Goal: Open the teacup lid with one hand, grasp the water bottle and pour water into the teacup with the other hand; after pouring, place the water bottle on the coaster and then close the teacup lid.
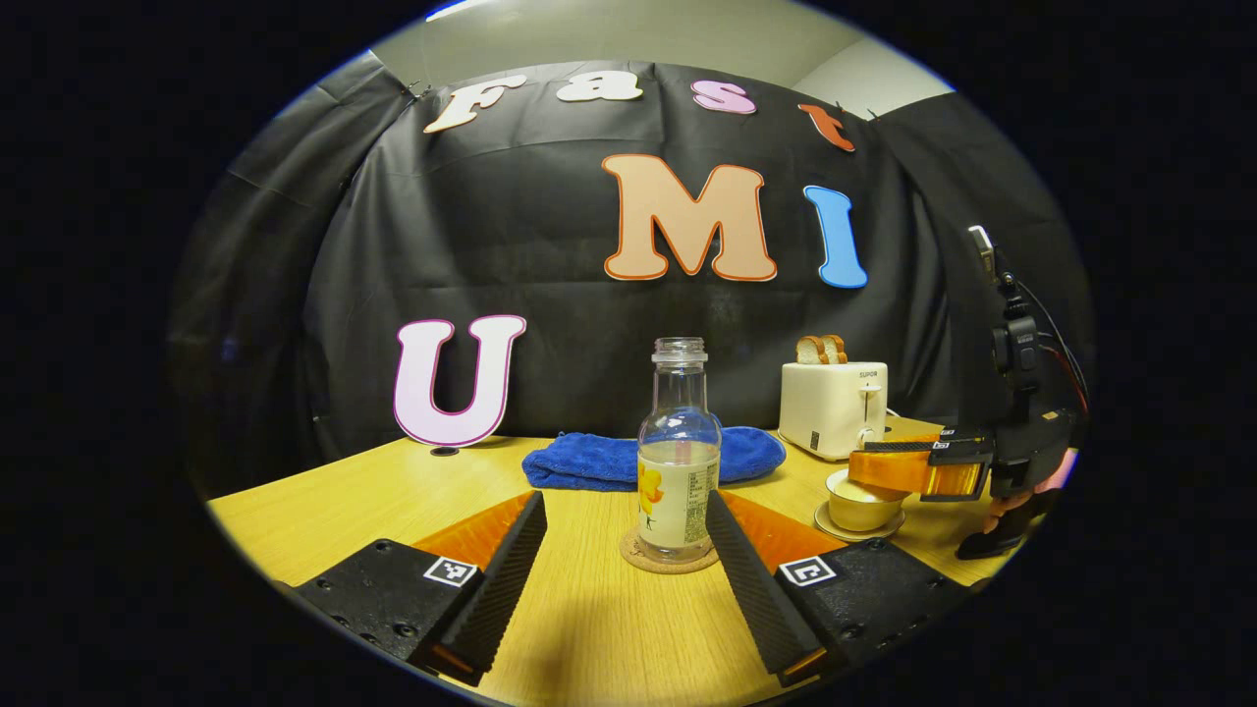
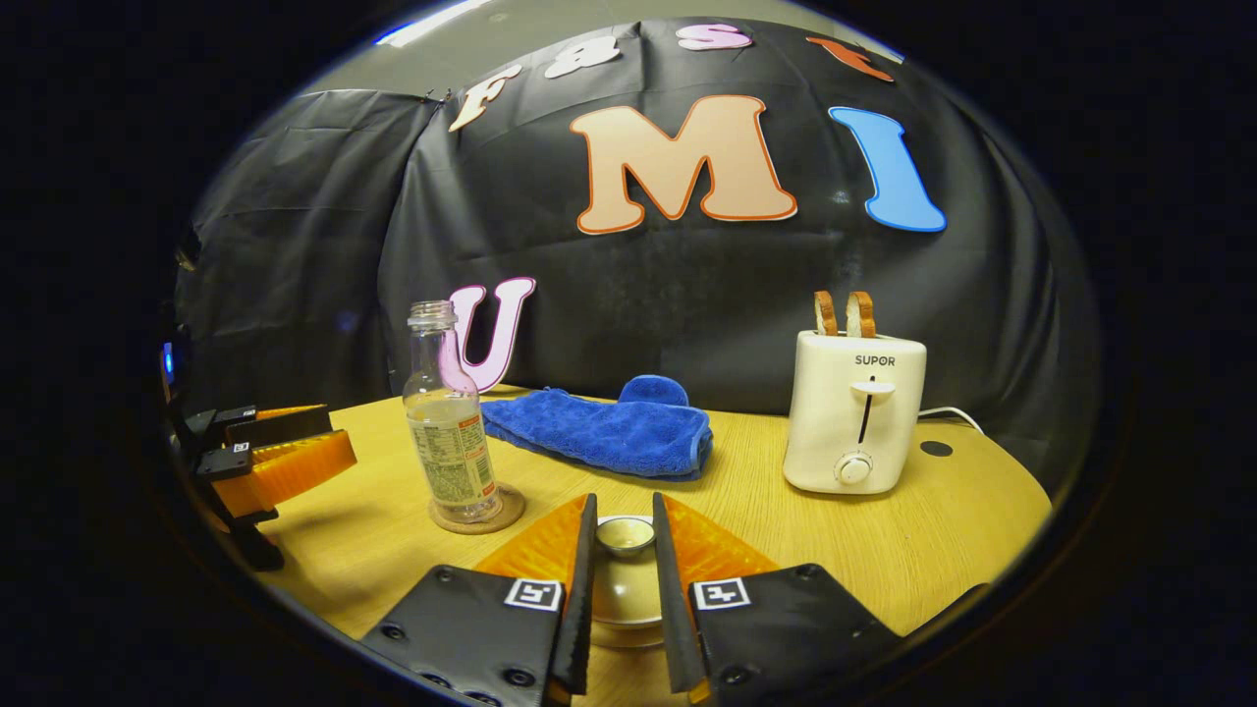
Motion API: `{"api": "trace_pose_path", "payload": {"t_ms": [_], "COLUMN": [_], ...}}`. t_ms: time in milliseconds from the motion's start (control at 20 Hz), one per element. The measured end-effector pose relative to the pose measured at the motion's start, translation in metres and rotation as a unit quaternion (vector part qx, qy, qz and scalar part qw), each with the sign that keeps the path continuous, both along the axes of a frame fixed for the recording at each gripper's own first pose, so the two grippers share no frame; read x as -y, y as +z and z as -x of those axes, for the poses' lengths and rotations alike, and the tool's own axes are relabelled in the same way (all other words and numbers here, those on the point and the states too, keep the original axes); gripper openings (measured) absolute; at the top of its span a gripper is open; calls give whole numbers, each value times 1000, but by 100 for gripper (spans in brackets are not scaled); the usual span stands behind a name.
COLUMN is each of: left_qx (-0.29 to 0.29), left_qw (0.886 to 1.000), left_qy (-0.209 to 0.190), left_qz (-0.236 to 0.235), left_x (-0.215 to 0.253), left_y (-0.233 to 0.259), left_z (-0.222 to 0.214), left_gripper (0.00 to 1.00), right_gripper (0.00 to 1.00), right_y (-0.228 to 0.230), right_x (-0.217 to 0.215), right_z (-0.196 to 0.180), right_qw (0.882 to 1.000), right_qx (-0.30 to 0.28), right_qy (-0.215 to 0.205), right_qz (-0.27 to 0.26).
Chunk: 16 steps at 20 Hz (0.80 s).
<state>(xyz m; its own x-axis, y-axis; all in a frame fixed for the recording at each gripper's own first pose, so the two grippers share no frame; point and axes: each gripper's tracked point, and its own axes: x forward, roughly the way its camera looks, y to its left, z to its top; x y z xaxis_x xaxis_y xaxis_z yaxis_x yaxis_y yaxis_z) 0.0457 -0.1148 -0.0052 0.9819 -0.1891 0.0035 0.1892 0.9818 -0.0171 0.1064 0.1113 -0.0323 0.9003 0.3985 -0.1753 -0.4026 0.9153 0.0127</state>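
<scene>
A clear water bottle (image 1: 678, 471) with no cap, partly filled, stands upright on a round cork coaster (image 1: 638, 557). My left gripper (image 1: 625, 503) is open and low over the table. The bottle stands a little ahead of its fingertips, nearer the right finger, and apart from both. In the right gripper view the same bottle (image 2: 447, 432) rests on the coaster (image 2: 506, 511), with the left gripper (image 2: 334, 440) off to its left. The cream teacup (image 1: 864, 509) sits on a saucer with its lid on. My right gripper (image 2: 625, 538) is shut on the lid's knob (image 2: 626, 533).
A blue towel (image 2: 609, 427) lies at the back of the wooden table (image 2: 943, 520). A white toaster (image 2: 854, 412) holding two bread slices stands at the back right, with its cord trailing behind. The table's front edge is close below both grippers.
</scene>
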Motion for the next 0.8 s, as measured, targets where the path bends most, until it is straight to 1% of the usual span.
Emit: {"api": "trace_pose_path", "payload": {"t_ms": [150,300,400,450,550,600,650,700,750,800], "left_qx": [0,1,1,1,1,1,1,1,1,1], "left_qw": [1000,1000,1000,1000,1000,1000,1000,1000,1000,1000], "left_qy": [-1,-2,-2,-2,-2,-2,-2,-2,-2,-2], "left_qz": [0,0,0,0,0,0,0,0,0,0], "left_x": [0,0,1,1,1,0,1,1,1,1], "left_y": [0,1,1,0,0,0,0,0,0,1], "left_z": [0,0,0,0,0,1,1,1,0,0], "left_gripper": [95,95,95,95,95,95,95,95,95,95], "right_gripper": [36,62,80,84,96,96,96,100,100,96], "right_y": [2,4,6,9,20,27,28,26,27,27], "right_x": [0,-1,3,6,11,14,19,19,21,24], "right_z": [3,5,6,8,12,17,19,23,25,27], "right_qw": [1000,1000,1000,1000,998,997,996,997,996,996], "right_qx": [2,10,16,24,53,72,76,72,76,75], "right_qy": [2,6,0,-6,-15,-20,-27,-25,-27,-31], "right_qz": [-3,-5,-8,-13,-27,-35,-30,-33,-32,-32]}}
